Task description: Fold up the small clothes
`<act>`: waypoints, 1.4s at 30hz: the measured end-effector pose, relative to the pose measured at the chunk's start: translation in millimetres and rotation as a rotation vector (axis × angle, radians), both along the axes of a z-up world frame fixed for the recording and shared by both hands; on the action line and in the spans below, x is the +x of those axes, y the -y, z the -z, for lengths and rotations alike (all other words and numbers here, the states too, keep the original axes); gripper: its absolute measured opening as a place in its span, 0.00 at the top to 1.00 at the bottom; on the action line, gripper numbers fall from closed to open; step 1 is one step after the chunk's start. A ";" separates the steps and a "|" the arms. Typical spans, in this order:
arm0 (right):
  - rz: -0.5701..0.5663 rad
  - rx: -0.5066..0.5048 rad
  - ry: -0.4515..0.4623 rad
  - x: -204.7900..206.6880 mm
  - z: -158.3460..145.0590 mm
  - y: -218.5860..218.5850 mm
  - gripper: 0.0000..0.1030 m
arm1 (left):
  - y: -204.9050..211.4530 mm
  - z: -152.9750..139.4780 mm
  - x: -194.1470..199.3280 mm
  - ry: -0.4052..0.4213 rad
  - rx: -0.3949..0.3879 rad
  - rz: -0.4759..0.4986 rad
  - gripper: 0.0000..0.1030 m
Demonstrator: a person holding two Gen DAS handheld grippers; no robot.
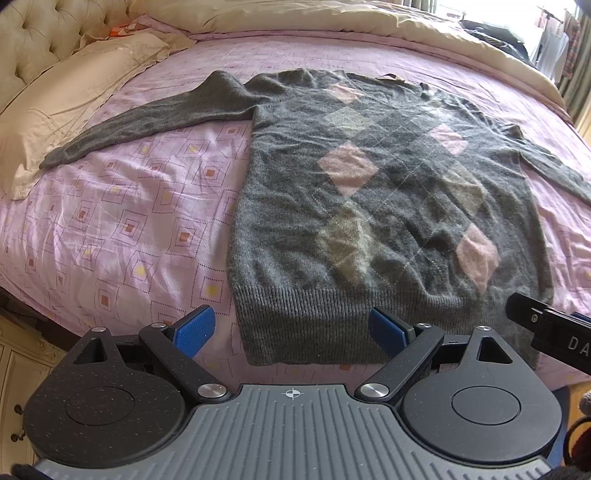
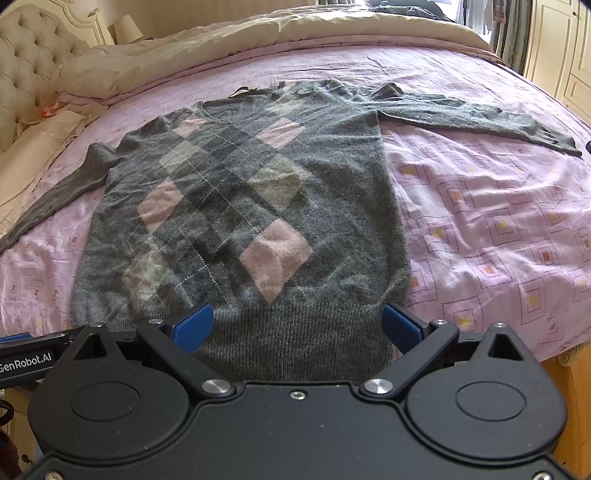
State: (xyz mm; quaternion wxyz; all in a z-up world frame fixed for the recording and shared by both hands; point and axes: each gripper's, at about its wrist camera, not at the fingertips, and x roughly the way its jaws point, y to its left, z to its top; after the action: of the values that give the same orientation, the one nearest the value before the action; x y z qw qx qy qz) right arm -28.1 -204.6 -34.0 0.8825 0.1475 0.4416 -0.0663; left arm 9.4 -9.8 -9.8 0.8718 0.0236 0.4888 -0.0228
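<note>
A grey sweater (image 1: 373, 206) with pink and tan argyle diamonds lies flat and face up on the bed, both sleeves spread out sideways; it also shows in the right wrist view (image 2: 236, 206). Its ribbed hem points toward me. My left gripper (image 1: 291, 332) is open and empty, hovering just before the hem's left corner. My right gripper (image 2: 297, 328) is open and empty over the hem's right part. The right gripper's side shows at the edge of the left wrist view (image 1: 550, 332).
The bed has a pink sheet (image 1: 122, 221) with a diamond print. Beige pillows (image 1: 62, 107) and a tufted headboard (image 2: 26, 62) lie to the left, and a beige duvet (image 2: 295, 26) at the far side. Wooden cabinets (image 2: 569, 55) stand at the right.
</note>
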 end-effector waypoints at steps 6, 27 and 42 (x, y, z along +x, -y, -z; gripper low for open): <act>-0.011 -0.021 -0.032 8.6 -1.1 0.0 0.05 | -0.8 2.1 4.4 -0.002 0.001 -0.001 0.12; -0.024 -0.014 -0.061 47.6 -5.8 12.8 0.05 | 18.5 -0.2 38.3 -0.013 0.042 0.031 0.12; -0.041 -0.007 -0.077 97.8 -3.9 23.8 0.05 | 28.7 -0.5 88.7 -0.025 0.044 0.014 0.12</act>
State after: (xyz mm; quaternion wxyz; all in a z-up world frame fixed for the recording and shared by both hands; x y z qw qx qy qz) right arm 69.7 -228.4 -30.2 0.8665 0.1326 0.4780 -0.0556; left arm 98.0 -38.5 -9.3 0.8648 0.0460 0.4997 -0.0184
